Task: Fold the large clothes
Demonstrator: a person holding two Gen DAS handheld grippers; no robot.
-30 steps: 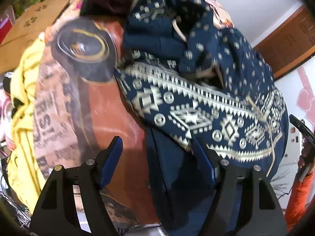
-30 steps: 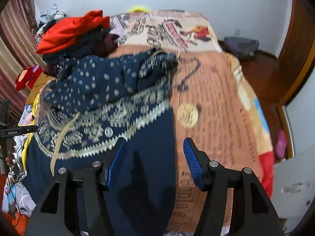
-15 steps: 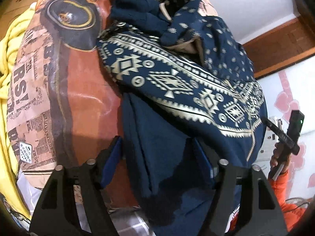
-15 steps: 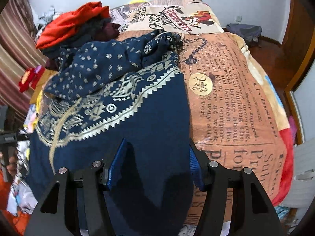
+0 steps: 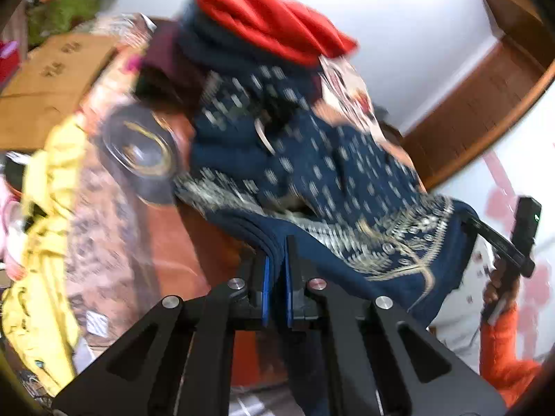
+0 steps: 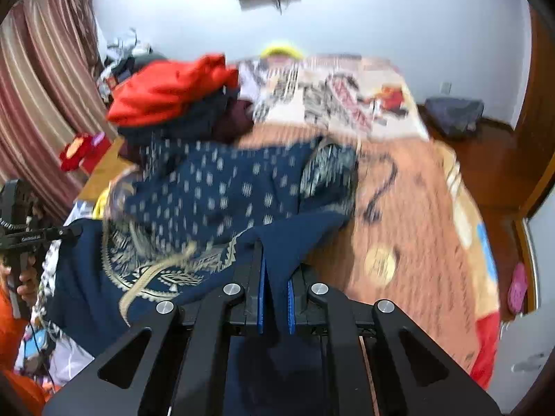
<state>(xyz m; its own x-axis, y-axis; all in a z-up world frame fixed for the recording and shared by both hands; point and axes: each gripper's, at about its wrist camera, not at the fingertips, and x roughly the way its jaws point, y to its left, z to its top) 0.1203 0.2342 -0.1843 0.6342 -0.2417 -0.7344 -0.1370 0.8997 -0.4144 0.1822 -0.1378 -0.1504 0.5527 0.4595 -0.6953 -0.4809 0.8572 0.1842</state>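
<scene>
A large navy garment with gold and white patterns (image 5: pixel 329 180) lies bunched on the bed; it also shows in the right wrist view (image 6: pixel 215 197). My left gripper (image 5: pixel 276 260) is shut on a plain navy edge of it at one side. My right gripper (image 6: pixel 275 270) is shut on the plain navy edge at the other side. Both hold the edge lifted a little off the bed. The right gripper (image 5: pixel 517 239) shows in the left wrist view beyond the garment, and the left gripper (image 6: pixel 27 235) shows at the left of the right wrist view.
The bed has an orange newspaper-print cover (image 6: pixel 409 228). A pile of clothes topped by a red garment (image 6: pixel 173 86) sits behind the navy one. A yellow garment (image 5: pixel 45 208) lies at the bed's left side, by a cardboard box (image 5: pixel 45 83). A wooden door (image 5: pixel 485 79) stands to the right.
Both grippers have closed on the garment's plain navy edge and lifted it. Both views have pulled back and up, so the pile and walls now show.
</scene>
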